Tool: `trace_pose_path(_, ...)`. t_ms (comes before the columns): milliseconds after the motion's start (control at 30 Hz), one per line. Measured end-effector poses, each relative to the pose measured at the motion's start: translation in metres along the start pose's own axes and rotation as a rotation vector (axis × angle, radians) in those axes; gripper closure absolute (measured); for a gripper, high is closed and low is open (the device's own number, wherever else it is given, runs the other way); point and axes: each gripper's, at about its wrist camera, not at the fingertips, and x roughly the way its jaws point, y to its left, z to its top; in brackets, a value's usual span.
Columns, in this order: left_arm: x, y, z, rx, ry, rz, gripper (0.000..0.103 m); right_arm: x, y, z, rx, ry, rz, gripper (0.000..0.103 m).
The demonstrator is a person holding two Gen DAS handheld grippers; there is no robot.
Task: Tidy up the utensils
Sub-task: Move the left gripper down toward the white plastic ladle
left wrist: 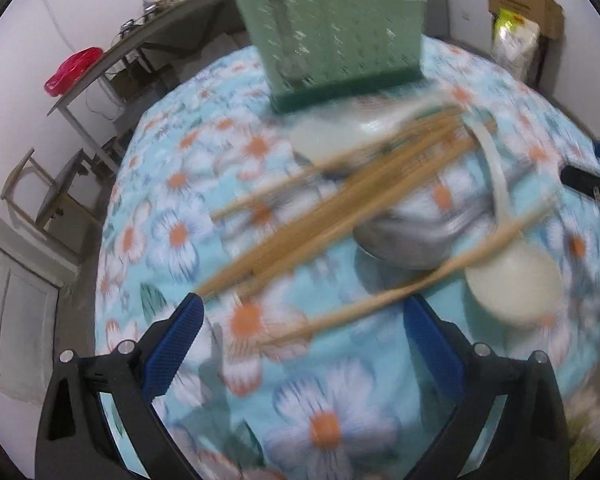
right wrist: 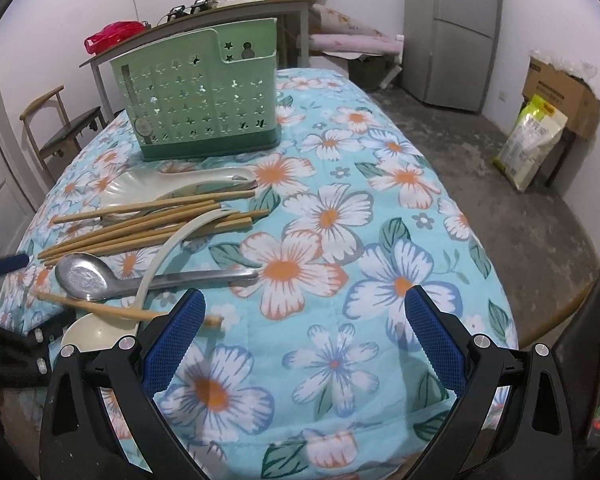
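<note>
A green perforated utensil holder [right wrist: 204, 96] stands upright at the far side of the floral table; it also shows blurred in the left wrist view [left wrist: 332, 36]. In front of it lies a pile: several bamboo chopsticks [right wrist: 148, 224], a white rice paddle [right wrist: 168, 186], a metal spoon [right wrist: 100, 278], a cream ladle [right wrist: 100, 332] and one separate chopstick [right wrist: 112, 310]. In the blurred left view the chopsticks [left wrist: 340, 200], spoon [left wrist: 404, 240] and ladle [left wrist: 512, 284] lie just ahead of my left gripper [left wrist: 304, 320], which is open and empty. My right gripper [right wrist: 306, 312] is open and empty, right of the pile.
The table wears a blue floral cloth [right wrist: 340, 240]. A wooden chair [right wrist: 56, 128] and a grey side table with clutter [right wrist: 236, 12] stand behind. A fridge [right wrist: 456, 28], a cardboard box [right wrist: 560, 92] and a bag [right wrist: 532, 144] are at the right. The left gripper shows at the right view's left edge [right wrist: 4, 264].
</note>
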Motion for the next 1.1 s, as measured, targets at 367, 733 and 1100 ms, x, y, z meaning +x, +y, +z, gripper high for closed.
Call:
trace_pose_path(367,0.011,0.046,0.047,-0.304,-0.088,-0.092,0.004,0.014,-0.006,0.004,0.02,0.035,0.008,0.008)
trace_pose_path(733,-0.042,0.042,0.014,-0.306,-0.133,-0.374,0.017,0.013,-0.017,0.005,0.062,0.017,0.032,0.008)
trace_pose_path(1100,-0.003,0.001,-0.034,-0.615,0.195,-0.915,0.04,-0.009,-0.021,0.0,0.084,-0.017,0.068,0.008)
